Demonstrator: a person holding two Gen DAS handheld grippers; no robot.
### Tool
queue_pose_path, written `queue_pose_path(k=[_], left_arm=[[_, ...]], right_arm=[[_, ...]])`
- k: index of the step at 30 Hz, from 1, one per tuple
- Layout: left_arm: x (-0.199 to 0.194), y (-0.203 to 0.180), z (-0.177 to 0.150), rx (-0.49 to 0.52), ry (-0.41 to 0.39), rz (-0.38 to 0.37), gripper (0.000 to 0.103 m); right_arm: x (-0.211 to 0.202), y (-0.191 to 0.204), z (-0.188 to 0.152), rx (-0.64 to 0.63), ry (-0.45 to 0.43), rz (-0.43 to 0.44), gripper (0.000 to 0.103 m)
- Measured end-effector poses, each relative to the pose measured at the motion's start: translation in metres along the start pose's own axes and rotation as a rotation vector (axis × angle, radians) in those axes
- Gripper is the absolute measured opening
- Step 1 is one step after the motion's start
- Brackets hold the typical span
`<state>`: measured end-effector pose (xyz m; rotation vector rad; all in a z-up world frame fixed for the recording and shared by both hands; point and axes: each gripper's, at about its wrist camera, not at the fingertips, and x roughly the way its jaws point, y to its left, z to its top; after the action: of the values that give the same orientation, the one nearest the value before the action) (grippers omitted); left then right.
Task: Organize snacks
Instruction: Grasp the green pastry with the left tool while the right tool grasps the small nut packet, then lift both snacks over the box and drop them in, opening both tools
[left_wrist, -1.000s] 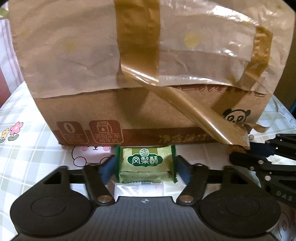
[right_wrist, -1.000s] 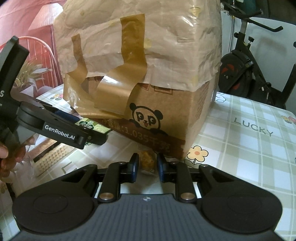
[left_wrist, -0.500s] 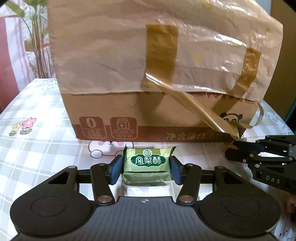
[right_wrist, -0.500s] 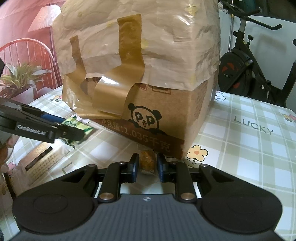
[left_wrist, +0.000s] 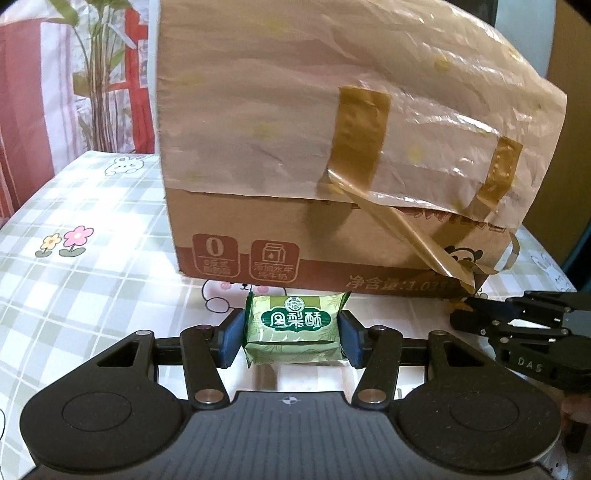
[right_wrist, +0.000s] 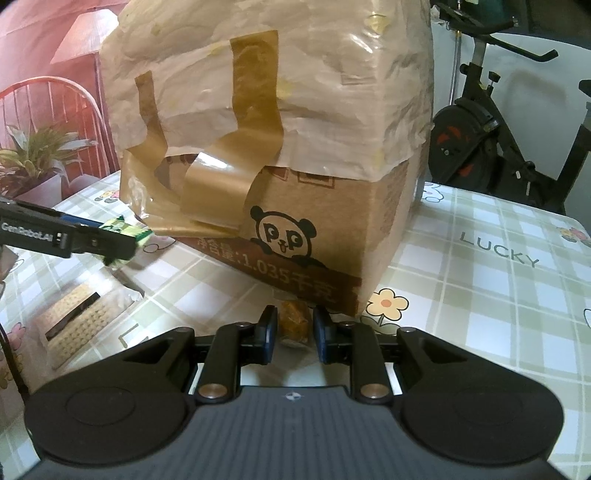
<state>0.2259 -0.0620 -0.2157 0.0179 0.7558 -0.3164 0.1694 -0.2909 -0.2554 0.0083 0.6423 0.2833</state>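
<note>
Left gripper (left_wrist: 291, 338) has clamped green pineapple-cake packet (left_wrist: 293, 328), lifted it off table; right gripper (right_wrist: 294, 334) stays pinched on orange snack (right_wrist: 293, 322); cardboard box (left_wrist: 332, 236) next.

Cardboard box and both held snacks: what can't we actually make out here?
- Cardboard box: top cut off by both views' upper edge; contents unseen.
- Orange snack: right wrist view, mostly hidden between the right gripper fingers; label unreadable.
- Green snack packet: left gripper pads cover its ends.
- Flat cracker pack: blurred, print illegible.
</note>
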Motion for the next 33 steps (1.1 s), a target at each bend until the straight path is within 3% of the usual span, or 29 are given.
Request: queue_pose_path(k=[8,12,17,27,33], left_arm=[[-0.026,0.024,0.006,-0.040,-0.059,-0.012,0.057],[-0.041,0.038,0.009,-0.065,-0.085,-0.012,0.057],[-0.061,0.050,0.019,-0.047,-0.149,-0.010,0.057],[-0.105,0.051,0.085,0.024,-0.332,-0.040,0.057],[-0.104,0.037,0.138,0.042,-0.395,-0.092,0.058]], right_arm=[[-0.002,0.016,0.003,-0.072,0.044,-0.029,0.023],[-0.014,0.036,0.007,-0.054,0.031,0.037,0.023],[-0.035,0.078,0.023,-0.120,-0.036,0.144,0.023],[-0.080,0.119,0.100,-0.240,-0.245,0.195,0.023],[-0.085,0.107,0.158,-0.242,-0.302,0.115,0.023]])
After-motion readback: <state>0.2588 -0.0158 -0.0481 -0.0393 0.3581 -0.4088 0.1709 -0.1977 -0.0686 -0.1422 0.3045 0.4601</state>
